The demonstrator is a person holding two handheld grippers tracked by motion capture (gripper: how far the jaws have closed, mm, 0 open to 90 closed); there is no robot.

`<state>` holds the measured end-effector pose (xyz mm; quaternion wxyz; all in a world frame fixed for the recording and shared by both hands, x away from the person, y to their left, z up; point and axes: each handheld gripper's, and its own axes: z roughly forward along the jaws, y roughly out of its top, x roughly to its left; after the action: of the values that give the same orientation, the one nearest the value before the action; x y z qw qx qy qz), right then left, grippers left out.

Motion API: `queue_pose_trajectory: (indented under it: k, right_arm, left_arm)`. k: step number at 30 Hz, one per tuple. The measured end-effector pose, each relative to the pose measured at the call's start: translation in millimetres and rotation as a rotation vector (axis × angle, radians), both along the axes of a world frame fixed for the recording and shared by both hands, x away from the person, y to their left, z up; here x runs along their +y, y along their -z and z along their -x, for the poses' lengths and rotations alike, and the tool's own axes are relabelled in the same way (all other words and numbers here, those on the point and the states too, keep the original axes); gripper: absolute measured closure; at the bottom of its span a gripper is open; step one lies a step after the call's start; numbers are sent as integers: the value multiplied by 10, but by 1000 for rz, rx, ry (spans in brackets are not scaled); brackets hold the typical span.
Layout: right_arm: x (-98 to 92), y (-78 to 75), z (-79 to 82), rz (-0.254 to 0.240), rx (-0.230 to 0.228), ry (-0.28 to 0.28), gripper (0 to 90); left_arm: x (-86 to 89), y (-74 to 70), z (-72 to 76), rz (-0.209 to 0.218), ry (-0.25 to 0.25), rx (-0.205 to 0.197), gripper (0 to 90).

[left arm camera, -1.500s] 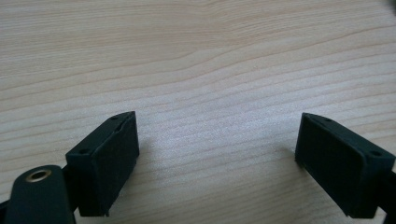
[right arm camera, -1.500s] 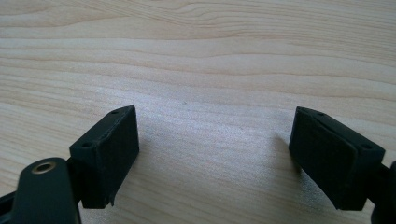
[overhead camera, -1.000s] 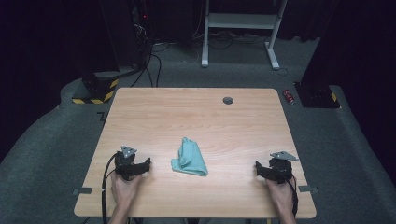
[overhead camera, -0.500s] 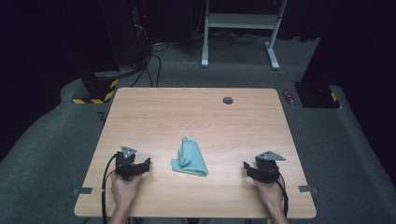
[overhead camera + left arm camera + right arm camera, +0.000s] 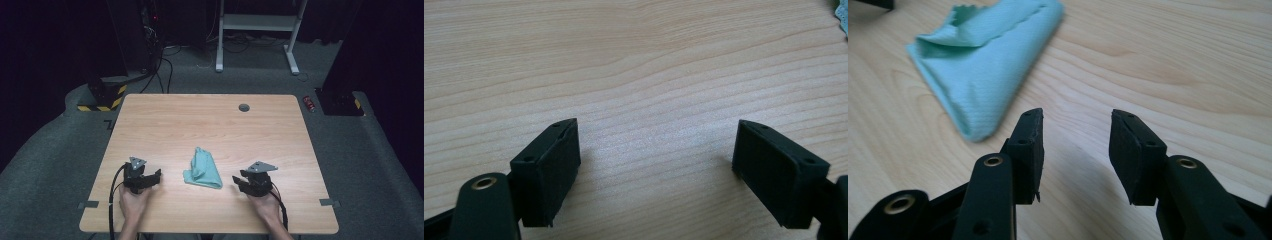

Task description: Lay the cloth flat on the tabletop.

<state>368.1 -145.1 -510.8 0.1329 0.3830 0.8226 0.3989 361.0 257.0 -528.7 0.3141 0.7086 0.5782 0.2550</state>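
So the folded cloth (image 5: 202, 170) is a soft mint-green piece with a fine woven ribbing and a pinked, zigzag edge, bunched into a rough wedge on the pale wood-grain table (image 5: 210, 120), sitting just ahead and to the left of the right gripper (image 5: 239, 179) fingertips, close but not touching. That gripper's blocky matte-black jaws have just been closing and now stand at a middling gap with only bare tabletop between them. The left gripper (image 5: 156, 175) has its flat rubbery pads spread wide over smooth wood, cloth off past its right finger.
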Motion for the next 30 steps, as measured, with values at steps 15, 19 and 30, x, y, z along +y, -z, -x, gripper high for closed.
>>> queue_pose_trajectory:
  k: [15, 19, 30]
  right_arm:
    - [425, -24, -38, -13, 11, -114, 594]
    - [469, 6, -60, -5, 24, -126, 633]
    - [515, 64, -106, 17, 63, -160, 841]
  left_arm:
    - [0, 0, 2, -1, -1, 0, 197]
    - [0, 0, 2, -1, -1, 0, 197]
    - [0, 0, 2, -1, -1, 0, 197]
